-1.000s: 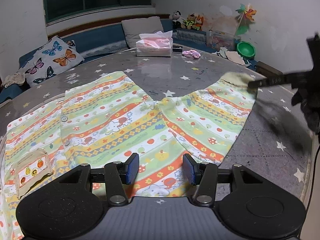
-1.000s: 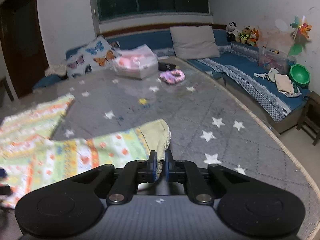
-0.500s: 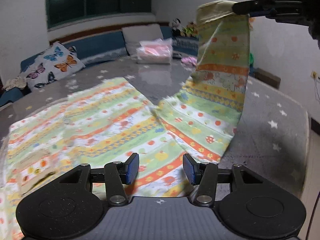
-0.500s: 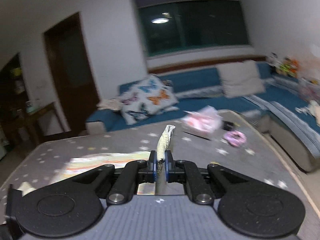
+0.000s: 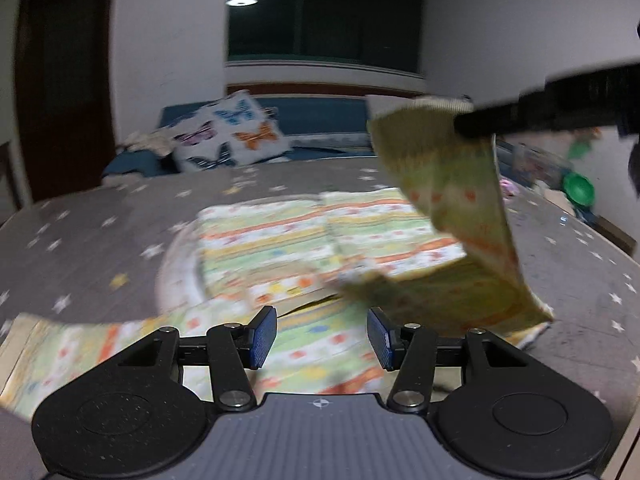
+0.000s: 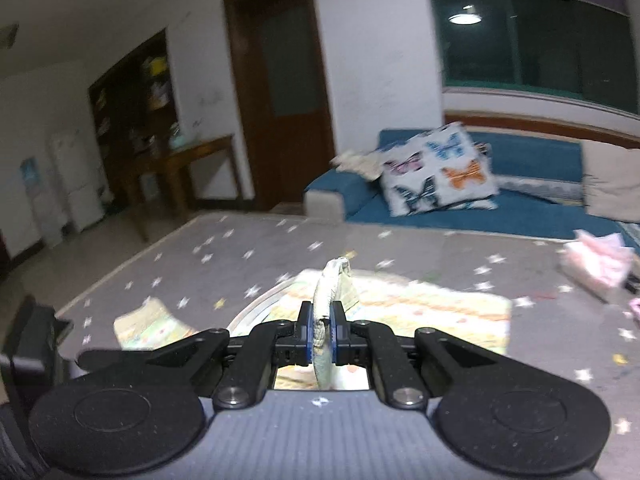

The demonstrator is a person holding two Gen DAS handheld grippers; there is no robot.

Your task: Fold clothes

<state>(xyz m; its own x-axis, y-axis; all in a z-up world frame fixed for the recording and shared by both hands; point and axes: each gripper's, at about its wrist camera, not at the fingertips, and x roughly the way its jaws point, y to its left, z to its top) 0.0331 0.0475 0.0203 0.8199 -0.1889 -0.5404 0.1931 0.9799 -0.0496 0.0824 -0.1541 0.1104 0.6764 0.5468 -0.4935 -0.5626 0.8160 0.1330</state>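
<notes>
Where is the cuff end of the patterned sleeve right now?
The cuff is pinched in the right gripper, lifted above the garment on the starred table; the left wrist view shows it upper right.

Left gripper (image 5: 319,336): matte black linkage arms, silver pivot screws, blue ribbed pads (image 5: 262,335), two round black discs at the base, grey ribbed centre plate with a small white crosshair mark.
Right gripper (image 6: 321,333): same build, with black arms, silver screws, blue pads (image 6: 306,334), discs and grey plate.
</notes>
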